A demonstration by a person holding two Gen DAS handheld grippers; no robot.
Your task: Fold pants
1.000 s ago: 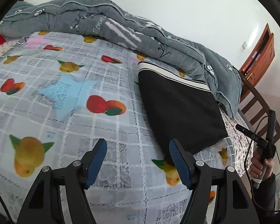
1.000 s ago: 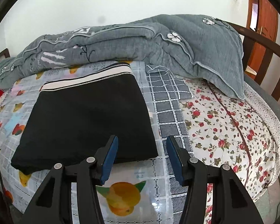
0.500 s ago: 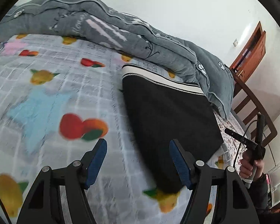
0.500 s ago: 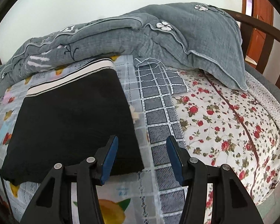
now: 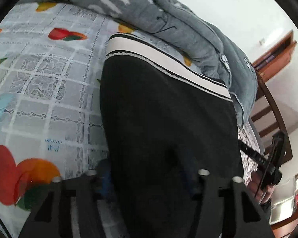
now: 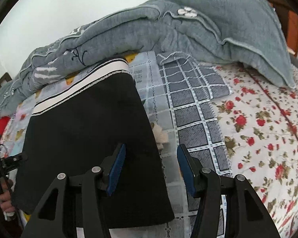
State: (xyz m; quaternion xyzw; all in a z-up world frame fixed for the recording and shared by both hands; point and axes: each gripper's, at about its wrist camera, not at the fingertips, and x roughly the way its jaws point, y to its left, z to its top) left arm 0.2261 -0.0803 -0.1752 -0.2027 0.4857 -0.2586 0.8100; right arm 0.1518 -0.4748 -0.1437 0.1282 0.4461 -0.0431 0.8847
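Black folded pants (image 5: 168, 123) with a white striped waistband lie flat on the fruit-print bedsheet (image 5: 39, 91). They also show in the right wrist view (image 6: 85, 130). My left gripper (image 5: 147, 176) is open, low over the pants' near left edge, its blue pads in shadow and blurred. My right gripper (image 6: 151, 166) is open and empty, its left finger (image 6: 117, 164) over the pants' right edge and its right finger (image 6: 185, 166) over the checked sheet.
A rumpled grey quilt (image 6: 168, 39) lies along the back of the bed. A grey checked cloth (image 6: 192, 99) and a rose-print sheet (image 6: 268, 129) lie right of the pants. A wooden bed frame (image 5: 272, 107) and brown door (image 5: 276, 53) stand at right.
Both grippers moved forward and down toward the pants. The left gripper shifted right, from the sheet to over the pants' near edge. Both stay open.
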